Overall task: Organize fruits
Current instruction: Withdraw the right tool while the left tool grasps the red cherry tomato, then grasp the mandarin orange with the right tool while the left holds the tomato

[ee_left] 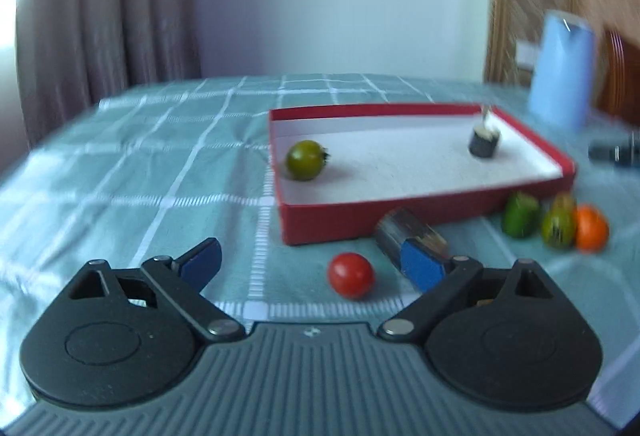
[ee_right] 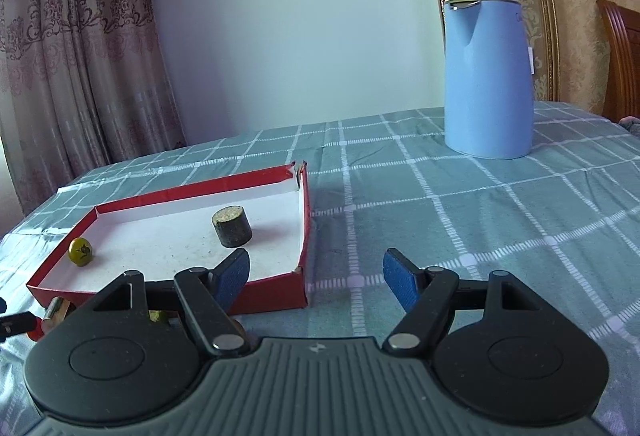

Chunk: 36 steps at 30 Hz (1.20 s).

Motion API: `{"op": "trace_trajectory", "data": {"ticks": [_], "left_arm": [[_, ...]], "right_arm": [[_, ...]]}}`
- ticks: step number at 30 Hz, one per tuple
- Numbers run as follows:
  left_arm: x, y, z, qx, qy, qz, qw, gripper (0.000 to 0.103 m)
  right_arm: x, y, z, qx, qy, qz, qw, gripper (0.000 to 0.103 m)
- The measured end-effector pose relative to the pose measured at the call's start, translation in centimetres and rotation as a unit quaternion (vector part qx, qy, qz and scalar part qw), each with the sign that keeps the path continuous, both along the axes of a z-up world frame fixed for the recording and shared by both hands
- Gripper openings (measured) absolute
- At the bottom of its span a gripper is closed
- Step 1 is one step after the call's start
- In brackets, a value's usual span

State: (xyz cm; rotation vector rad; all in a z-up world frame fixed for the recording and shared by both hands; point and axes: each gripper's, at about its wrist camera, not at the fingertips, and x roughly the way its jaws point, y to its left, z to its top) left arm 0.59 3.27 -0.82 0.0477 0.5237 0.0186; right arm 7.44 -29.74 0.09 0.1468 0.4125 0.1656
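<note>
checked tablecloth (ee_right: 440, 195), unreadable kettle (ee_right: 488, 75) mark

Blue kettle (ee_right: 489, 75) stands on checked tablecloth (ee_right: 480, 220).

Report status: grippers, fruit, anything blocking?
Both hand-held grippers, left and right, open, empty. One green tomato in red box; red tomato outside. Cylinder near it.

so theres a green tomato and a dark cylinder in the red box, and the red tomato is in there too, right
Not quite. The red tomato is not in the red box; it lies on the tablecloth in front of it, as the left wrist view shows. The green tomato and the dark cylinder are indeed inside the box.
</note>
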Motion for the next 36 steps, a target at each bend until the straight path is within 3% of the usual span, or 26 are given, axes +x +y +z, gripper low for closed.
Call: {"op": "trace_trajectory", "data": {"ticks": [3, 9, 12, 15, 17, 22, 26, 36], "left_arm": [[0.5, -0.7, -0.4, 0.020, 0.017, -0.005, 0.9996, 0.092], [1.6, 0.0, -1.0, 0.000, 0.056, -0.009, 0.9984, 0.086], [1.5, 0.0, -1.0, -0.002, 0.054, -0.011, 0.9985, 0.083], [1.2, 0.1, -0.8, -0.012, 0.047, -0.024, 0.9985, 0.063], [1.3, 0.1, -0.8, -0.016, 0.047, -0.034, 0.9982, 0.056], [1.1, -0.1, -0.7, -0.024, 0.044, -0.071, 0.9962, 0.030], [1.1, -0.4, -0.7, -0.018, 0.043, -0.077, 0.9960, 0.029], [1.1, 0.7, -0.7, -0.051, 0.040, -0.069, 0.9955, 0.024]], "right_arm": [[-0.5, 0.1, -0.1, -0.012, -0.007, -0.001, 1.000, 0.074], [-0.8, 0.1, -0.4, -0.021, -0.007, 0.003, 1.000, 0.074], [-0.6, 0.0, -0.5, -0.017, 0.000, 0.002, 1.000, 0.074], [-0.7, 0.0, -0.6, -0.017, 0.000, 0.003, 1.000, 0.074], [-0.7, 0.2, -0.6, -0.023, 0.003, 0.003, 1.000, 0.074], [-0.7, 0.4, -0.7, -0.028, 0.003, 0.005, 1.000, 0.074], [-0.7, 0.4, -0.8, -0.028, 0.006, 0.005, 1.000, 0.074], [-3.2, -1.4, -1.0, -0.017, 0.008, 0.011, 1.000, 0.074]]}}
